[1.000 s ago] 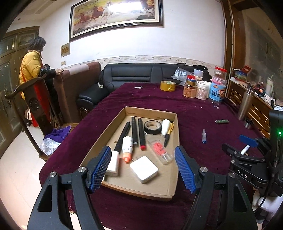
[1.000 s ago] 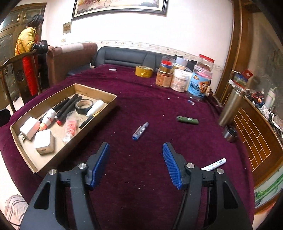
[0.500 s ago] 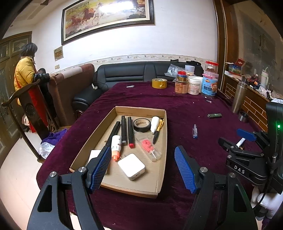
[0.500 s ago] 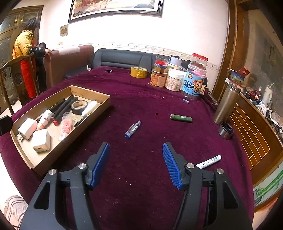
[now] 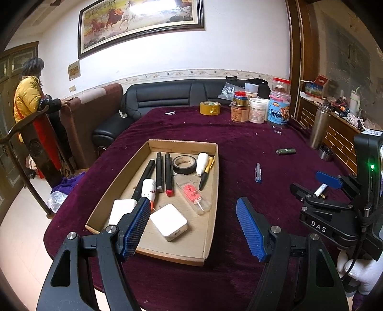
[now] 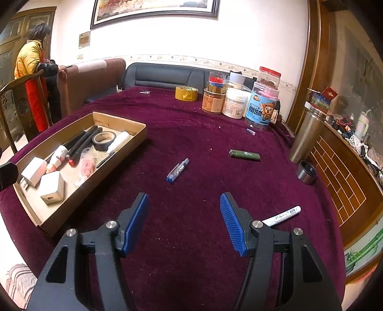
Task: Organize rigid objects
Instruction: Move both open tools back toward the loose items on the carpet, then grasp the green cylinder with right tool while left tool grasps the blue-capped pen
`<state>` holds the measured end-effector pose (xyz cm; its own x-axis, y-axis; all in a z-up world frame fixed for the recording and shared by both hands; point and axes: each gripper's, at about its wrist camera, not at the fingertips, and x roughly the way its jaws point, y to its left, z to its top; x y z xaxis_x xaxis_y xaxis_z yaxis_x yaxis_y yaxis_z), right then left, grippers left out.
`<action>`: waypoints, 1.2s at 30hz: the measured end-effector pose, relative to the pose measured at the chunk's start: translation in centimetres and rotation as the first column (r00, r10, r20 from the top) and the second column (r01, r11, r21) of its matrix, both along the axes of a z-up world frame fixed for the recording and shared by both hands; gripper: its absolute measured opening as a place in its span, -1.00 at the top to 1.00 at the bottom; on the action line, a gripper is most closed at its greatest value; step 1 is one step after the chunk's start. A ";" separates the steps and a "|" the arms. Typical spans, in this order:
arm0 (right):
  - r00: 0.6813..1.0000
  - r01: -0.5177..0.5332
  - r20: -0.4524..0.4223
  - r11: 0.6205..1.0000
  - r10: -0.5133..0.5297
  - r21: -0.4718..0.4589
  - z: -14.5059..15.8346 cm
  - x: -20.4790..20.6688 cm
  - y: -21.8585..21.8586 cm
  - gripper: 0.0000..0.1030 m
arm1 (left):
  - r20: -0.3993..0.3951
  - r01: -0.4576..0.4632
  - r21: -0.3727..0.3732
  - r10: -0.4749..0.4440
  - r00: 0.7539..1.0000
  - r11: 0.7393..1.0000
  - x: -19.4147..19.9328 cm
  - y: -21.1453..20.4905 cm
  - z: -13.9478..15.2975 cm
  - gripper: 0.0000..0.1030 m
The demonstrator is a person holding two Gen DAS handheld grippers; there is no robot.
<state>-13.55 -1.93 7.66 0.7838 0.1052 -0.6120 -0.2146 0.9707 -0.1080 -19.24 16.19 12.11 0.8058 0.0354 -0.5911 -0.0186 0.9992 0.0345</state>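
We've got the right gripper [image 6: 184, 222] half-open and empty, nearest the blue pen [image 6: 177, 170] lying loose mid-frame just above it, long axis slanting lower-left to upper-right, cardboard tray [image 6: 71, 208] at left.

White walls with a framed horse painting [image 5: 141, 21], black leather sofa [image 5: 167, 95], wooden door [image 5: 9, 71].

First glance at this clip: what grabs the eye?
The cardboard tray of markers, tape and white chargers sits on the purple cloth, nearest the open left gripper. Right of it, a blue pen, green lighter and white paint marker lie loose around the open right gripper.
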 end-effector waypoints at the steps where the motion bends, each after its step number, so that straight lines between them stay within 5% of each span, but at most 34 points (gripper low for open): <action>1: 1.000 0.000 -0.005 1.000 0.000 0.000 -0.1 0.1 0.0 -0.19 | -0.005 0.004 -0.005 -0.004 1.000 1.000 0.2 -0.2 0.0 -0.33; 6: 0.998 0.006 -0.055 1.000 -0.006 0.000 -0.6 1.4 -1.2 -0.18 | -0.014 0.098 -0.037 -0.098 0.995 0.995 1.5 -2.6 0.3 -0.33; 15: 0.943 0.244 -0.280 0.947 -0.181 0.211 -1.3 9.0 -14.8 -0.18 | -0.098 0.315 -0.078 -0.322 0.942 0.946 6.4 -9.2 -2.9 -0.33; 29: 0.861 0.363 -0.486 0.850 -0.148 0.383 -4.4 22.2 -15.7 -0.18 | -0.276 0.219 -0.267 -0.292 0.916 0.939 13.6 -8.5 -9.3 -0.33; 36: 0.804 0.461 -0.558 0.810 -0.208 0.363 -5.9 26.8 -14.5 -0.21 | -0.257 0.214 -0.331 -0.306 0.917 0.919 13.3 -7.8 -9.4 -0.38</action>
<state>13.29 -16.46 1.78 0.4483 0.2585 -0.8557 0.2343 0.8898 0.3916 -5.98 8.44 2.75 0.5469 -0.3609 -0.7554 0.2081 0.9326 -0.2949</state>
